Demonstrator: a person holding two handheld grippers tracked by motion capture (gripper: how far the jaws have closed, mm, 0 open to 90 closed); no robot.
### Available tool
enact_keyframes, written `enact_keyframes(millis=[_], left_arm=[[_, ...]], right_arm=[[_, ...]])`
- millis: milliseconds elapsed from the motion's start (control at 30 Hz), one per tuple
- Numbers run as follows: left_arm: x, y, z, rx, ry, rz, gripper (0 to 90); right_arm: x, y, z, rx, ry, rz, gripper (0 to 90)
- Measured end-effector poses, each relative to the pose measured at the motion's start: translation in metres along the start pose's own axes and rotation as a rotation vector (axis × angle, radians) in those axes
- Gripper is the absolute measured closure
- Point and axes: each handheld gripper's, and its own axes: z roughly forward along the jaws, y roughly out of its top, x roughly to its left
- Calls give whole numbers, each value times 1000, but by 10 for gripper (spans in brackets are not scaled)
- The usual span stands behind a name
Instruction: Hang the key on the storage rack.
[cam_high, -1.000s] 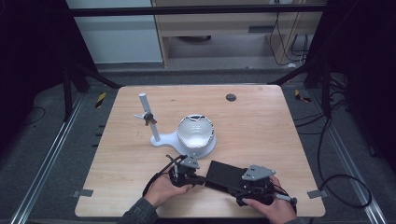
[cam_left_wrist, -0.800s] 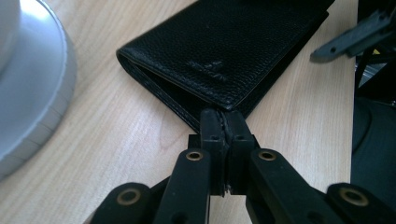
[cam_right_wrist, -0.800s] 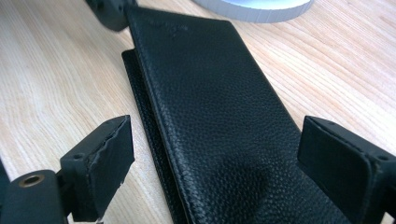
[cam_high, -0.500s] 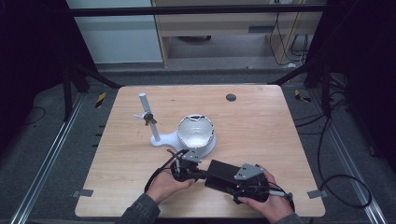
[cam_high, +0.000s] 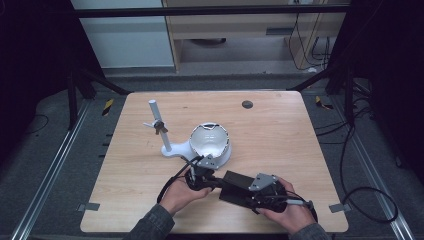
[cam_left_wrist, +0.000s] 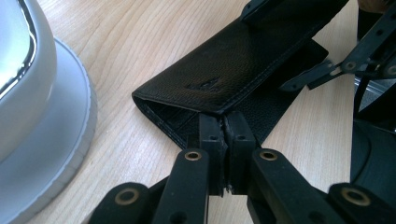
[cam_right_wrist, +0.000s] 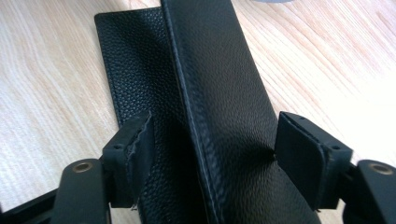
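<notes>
Black leather wallet partly unfolded, near the front edge of the wooden counter, just in front of the white lamp base. Lower flap flat on the counter; upper flap raised off it, hinged along the fold. Left gripper held in the left hand, jaws closed almost fully together, pinching the thin edge of the lower flap at the wallet's near corner. Right gripper held in the right hand, jaws set wide apart, one on each side of the raised upper flap; right jaw touching the flap's outer face, left jaw standing over the lower flap, no firm clamp visible. White lamp head resting bowl-like on its base, white jointed stem rising tilted at its left. Small dark round disc near the counter's far edge, well apart from the wallet.
</notes>
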Motion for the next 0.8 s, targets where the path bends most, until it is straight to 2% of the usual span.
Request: enact_keyframes(millis=[133, 233, 267, 300, 367, 433, 533, 633, 800], left_arm=[[-1, 3, 1, -2, 1, -1, 874], [-2, 3, 1, -7, 2, -6, 863], [-2, 3, 0, -6, 2, -6, 852], [-3, 3, 0, -7, 6, -5, 841], [-3, 3, -1, -11, 25, -11, 799], [-3, 2, -3, -16, 43, -16, 718], [-3, 1, -6, -19, 65, -22, 636], [-2, 0, -10, -15, 82, -16, 603], [-1, 0, -15, -17, 97, -12, 563]], right_arm=[[1, 6, 3, 37, -23, -41, 390], [2, 9, 4, 60, -64, -89, 522], [2, 10, 4, 69, -84, -109, 604], [2, 11, 4, 77, -95, -120, 634], [1, 12, 3, 84, -122, -146, 715], [-1, 13, 2, 86, -148, -168, 798], [-7, 16, -2, 85, -149, -178, 838], [-12, 17, -4, 85, -144, -184, 841], [-20, 17, -12, 56, -146, -165, 842]])
